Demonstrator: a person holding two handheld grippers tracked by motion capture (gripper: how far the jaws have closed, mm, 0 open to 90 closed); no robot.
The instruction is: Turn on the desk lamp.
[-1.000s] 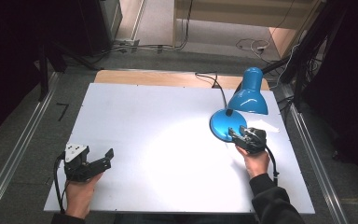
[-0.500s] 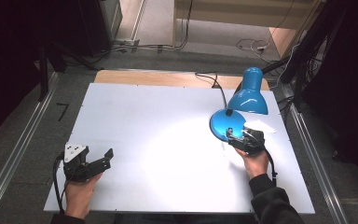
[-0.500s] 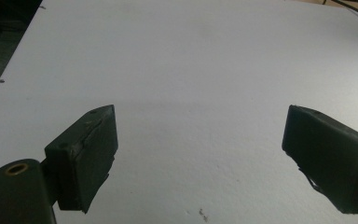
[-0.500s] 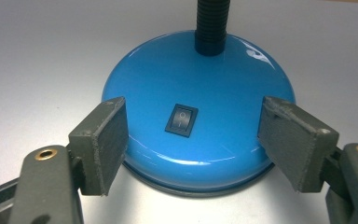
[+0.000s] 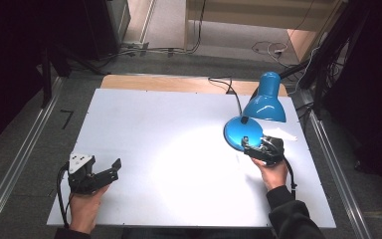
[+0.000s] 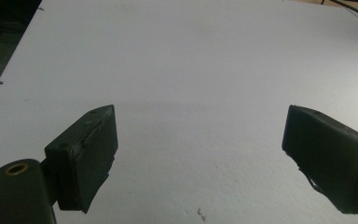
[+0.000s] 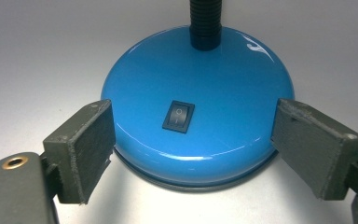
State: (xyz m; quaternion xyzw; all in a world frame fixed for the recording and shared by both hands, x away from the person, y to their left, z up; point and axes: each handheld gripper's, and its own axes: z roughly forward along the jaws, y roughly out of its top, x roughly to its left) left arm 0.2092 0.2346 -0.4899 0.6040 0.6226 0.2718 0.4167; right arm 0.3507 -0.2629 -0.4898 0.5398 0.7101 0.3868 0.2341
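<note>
A blue desk lamp point(image 5: 251, 124) stands on the white bench point(image 5: 169, 134) at about 2 o'clock from the bench's middle, its shade point(image 5: 265, 102) tilted over the round base point(image 7: 196, 102). The right tool point(image 5: 257, 148) is held at the base's near edge, at 6 o'clock from it. In the right gripper view its jaws are spread wide to either side of the base, close to the rim; whether they touch it cannot be told. Nothing is gripped yet.

The step in hand is judged to be the approach to the base, either for a grasp or for the black rocker switch point(image 7: 179, 116) on top. For a grasp, the jaws would need to close on the rim; for the switch, one jaw would have to be lifted and pressed down on it.

The left tool point(image 5: 102, 175) rests idle at 8 o'clock, jaws wide and empty over bare bench.

The lamp's bulb is hidden under the shade, the neck point(image 7: 205, 21) is cut off at the top of the right gripper view, and where the cord point(image 5: 229, 89) ends is hard to make out.
</note>
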